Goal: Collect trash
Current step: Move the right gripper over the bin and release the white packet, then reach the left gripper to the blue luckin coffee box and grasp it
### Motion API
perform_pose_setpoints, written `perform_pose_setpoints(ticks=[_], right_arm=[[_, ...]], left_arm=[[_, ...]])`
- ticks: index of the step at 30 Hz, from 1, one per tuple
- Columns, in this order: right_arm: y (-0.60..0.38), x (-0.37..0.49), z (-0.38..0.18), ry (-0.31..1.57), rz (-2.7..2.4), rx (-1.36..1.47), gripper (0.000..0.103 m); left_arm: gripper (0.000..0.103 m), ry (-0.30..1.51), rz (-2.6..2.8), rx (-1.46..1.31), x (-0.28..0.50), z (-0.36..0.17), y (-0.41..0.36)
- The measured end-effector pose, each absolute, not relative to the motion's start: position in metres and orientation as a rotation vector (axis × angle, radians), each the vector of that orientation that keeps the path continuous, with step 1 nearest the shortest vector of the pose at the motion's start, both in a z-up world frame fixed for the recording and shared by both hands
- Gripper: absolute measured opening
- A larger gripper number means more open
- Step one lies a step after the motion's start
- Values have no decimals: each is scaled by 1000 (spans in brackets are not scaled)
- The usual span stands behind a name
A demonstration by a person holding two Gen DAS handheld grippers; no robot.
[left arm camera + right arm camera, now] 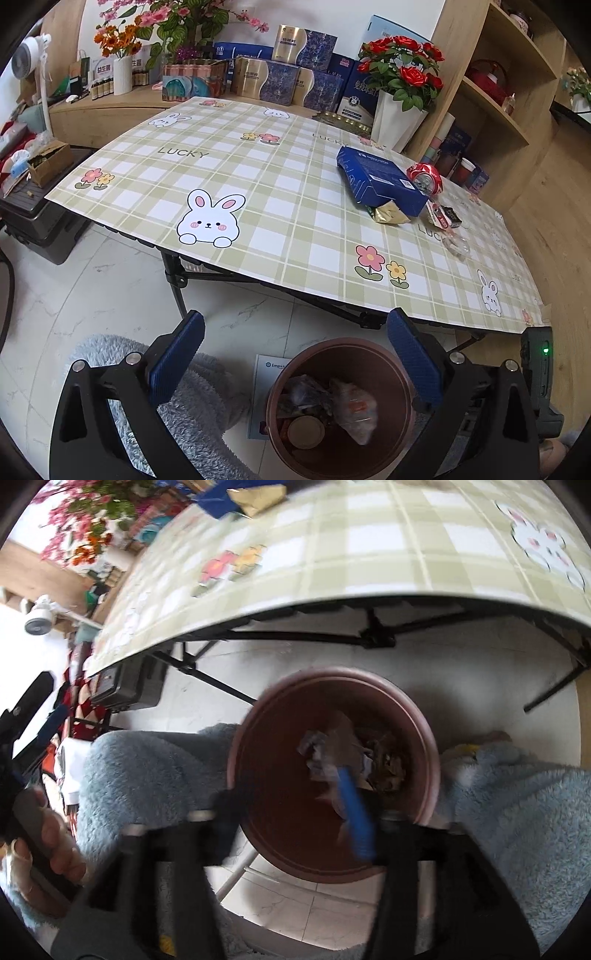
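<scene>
A brown round trash bin [274, 395] stands on the floor below the table's front edge, with bags and wrappers inside. On the checked tablecloth [258, 166] lie a blue carton [380, 181], a crushed red can [424, 177], a gold wrapper [389, 216], small packets [443, 218] and clear plastic [456, 245]. My left gripper [295, 321] hangs open over the bin's near side, holding nothing. In the blurred right wrist view my right gripper [284, 790] is open above the bin [236, 746]. Nothing sits between its blue pads [356, 812]. Crumpled trash [332, 749] lies below.
Fluffy blue-grey fabric [147, 768] flanks the bin on both sides. A hand [55, 845] holds the other gripper's handle at the left. Black folding table legs [177, 277] stand behind the bin. Boxes, flower vases [395, 118] and wooden shelves [491, 110] line the table's far side.
</scene>
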State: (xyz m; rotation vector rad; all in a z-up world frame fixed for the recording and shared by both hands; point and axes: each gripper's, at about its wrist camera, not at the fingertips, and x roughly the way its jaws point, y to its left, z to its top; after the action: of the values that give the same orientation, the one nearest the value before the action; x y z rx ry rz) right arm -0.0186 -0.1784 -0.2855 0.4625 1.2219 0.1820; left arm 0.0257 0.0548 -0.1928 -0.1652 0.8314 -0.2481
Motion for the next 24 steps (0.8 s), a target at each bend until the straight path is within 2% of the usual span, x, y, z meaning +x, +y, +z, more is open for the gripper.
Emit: perform_pose_setpoints(ticks=[2,3,9,24], right_arm=[[-179,-21,-275,1169,187,443,94],[-180,-23,-271,1148,178,435,97],[-191,-30,-250,1033,95,363,97],[-221,-27,-239,912,-74,304,97]], left_arm=[[97,831,-256,-156,25,-193,52],[97,832,-258,-152,25,-193,51],[97,848,-262,-146,27,-196,49],[97,870,-284,-133,42,-196,43]])
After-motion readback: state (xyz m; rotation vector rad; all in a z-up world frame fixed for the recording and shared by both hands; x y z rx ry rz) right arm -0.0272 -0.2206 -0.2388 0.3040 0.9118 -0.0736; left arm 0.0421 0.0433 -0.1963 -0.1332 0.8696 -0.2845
